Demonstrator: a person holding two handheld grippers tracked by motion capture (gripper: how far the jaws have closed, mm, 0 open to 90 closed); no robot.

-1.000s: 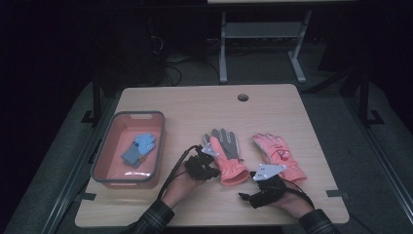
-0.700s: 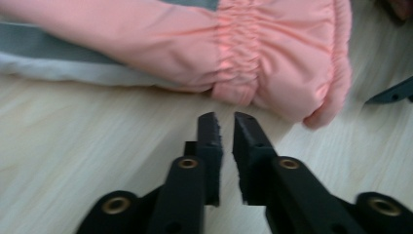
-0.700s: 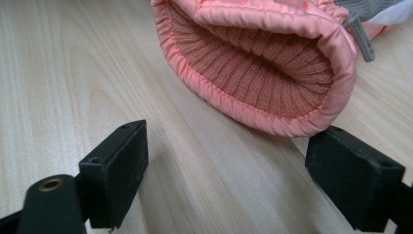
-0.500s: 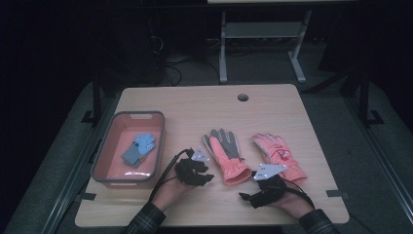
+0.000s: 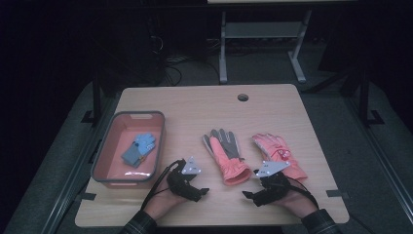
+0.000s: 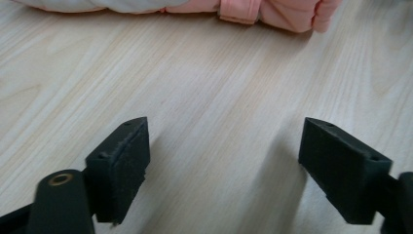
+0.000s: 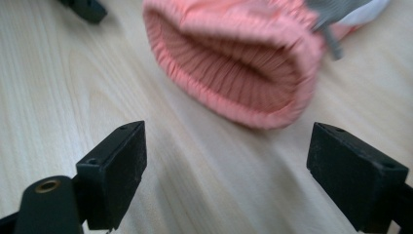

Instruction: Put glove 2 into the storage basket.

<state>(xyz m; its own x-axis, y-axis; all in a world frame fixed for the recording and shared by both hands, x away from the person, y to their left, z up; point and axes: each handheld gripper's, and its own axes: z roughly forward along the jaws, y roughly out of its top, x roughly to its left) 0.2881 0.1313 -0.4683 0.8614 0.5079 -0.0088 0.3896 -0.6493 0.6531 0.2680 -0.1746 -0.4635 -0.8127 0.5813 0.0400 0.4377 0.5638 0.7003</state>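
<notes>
Two pink gloves lie on the wooden table (image 5: 195,105): one with a grey palm (image 5: 222,150) and a plain pink one (image 5: 277,153) to its right. My left gripper (image 5: 201,192) sits near the front edge, left of the grey-palmed glove's cuff. It is open, its jaws have just been opening, and only bare wood lies between them (image 6: 224,161). Pink glove fabric (image 6: 272,9) lies beyond. My right gripper (image 5: 247,196) is open and points at that cuff (image 7: 234,63), with nothing between its jaws (image 7: 226,165).
A pink bin (image 5: 104,153) with a grey rim stands at the table's left and holds a blue glove (image 5: 139,148). A round cable hole (image 5: 242,97) is near the far edge. A metal stand (image 5: 258,44) is on the floor behind the table.
My left gripper has drawn back from the grey-palmed glove's cuff toward the table's front edge and its jaws have opened. The gloves and my right gripper stay put.
</notes>
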